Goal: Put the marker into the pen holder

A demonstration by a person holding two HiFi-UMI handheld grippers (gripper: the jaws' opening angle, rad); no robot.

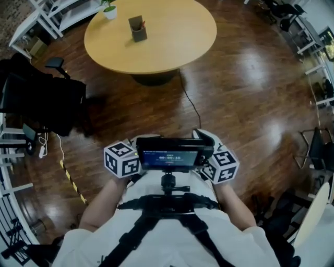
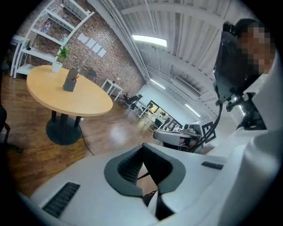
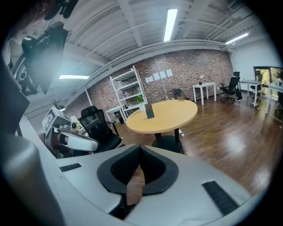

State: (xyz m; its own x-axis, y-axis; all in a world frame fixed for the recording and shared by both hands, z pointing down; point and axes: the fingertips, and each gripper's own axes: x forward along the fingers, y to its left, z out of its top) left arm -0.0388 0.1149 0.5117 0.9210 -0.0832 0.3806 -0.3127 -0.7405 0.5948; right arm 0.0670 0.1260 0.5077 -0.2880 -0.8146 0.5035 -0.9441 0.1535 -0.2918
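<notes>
The dark pen holder stands on the round wooden table, far ahead of me across the floor. Something red sticks out of the holder; I cannot tell whether it is the marker. No marker shows on the tabletop or in either gripper. Both grippers are held close to my body: the left gripper and the right gripper flank a chest-mounted screen. In the left gripper view the left gripper has its jaws together and empty. My right gripper is likewise shut on nothing, pointing toward the table.
A small potted plant sits at the table's far edge. A black office chair stands at the left, and a cable runs over the wooden floor from the table base. White shelves are behind the table, more chairs at the right.
</notes>
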